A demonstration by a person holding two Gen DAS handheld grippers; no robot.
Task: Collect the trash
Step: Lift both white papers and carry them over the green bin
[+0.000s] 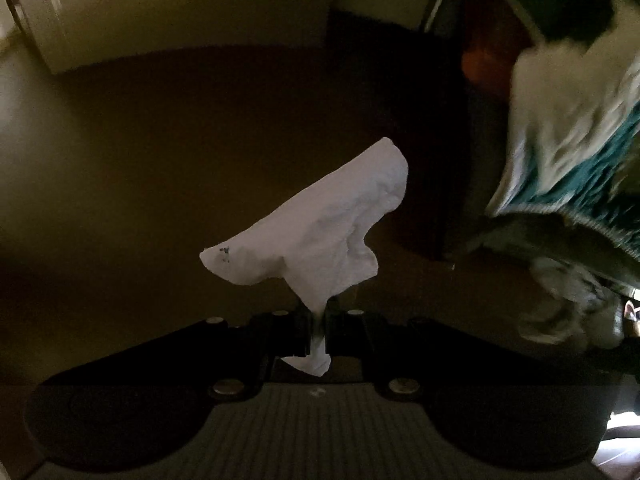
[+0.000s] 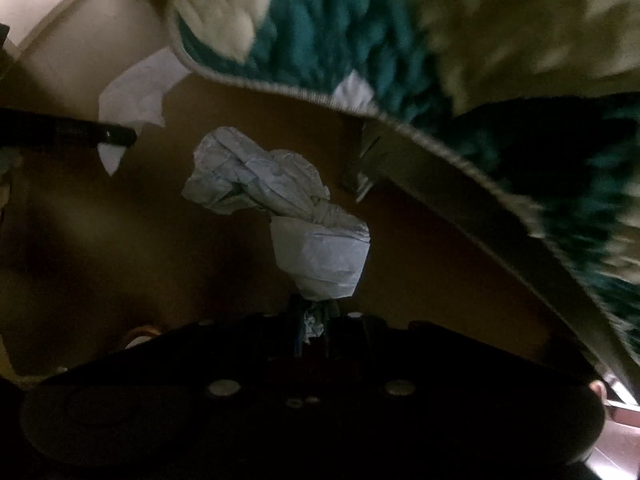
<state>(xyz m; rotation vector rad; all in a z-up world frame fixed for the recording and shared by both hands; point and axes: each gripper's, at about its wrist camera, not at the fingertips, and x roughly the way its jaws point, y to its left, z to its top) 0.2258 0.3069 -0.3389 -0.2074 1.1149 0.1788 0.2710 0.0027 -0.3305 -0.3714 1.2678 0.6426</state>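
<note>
In the left wrist view my left gripper (image 1: 318, 320) is shut on a thin white tissue (image 1: 320, 216). The tissue fans out above the fingertips, and a small corner hangs below them. In the right wrist view my right gripper (image 2: 314, 316) is shut on a crumpled pale paper wad (image 2: 280, 208), which bulges well beyond the fingertips. Both pieces hang clear of the brown floor (image 1: 160, 152). At the left of the right wrist view, a black bar of the other gripper shows with the white tissue (image 2: 136, 92) behind it.
A shaggy teal and cream rug (image 2: 400, 40) with a grey bound edge fills the top and right of the right wrist view; in the left wrist view the rug (image 1: 568, 140) is blurred. A pale wall base (image 1: 180, 12) lies beyond. The room is dim.
</note>
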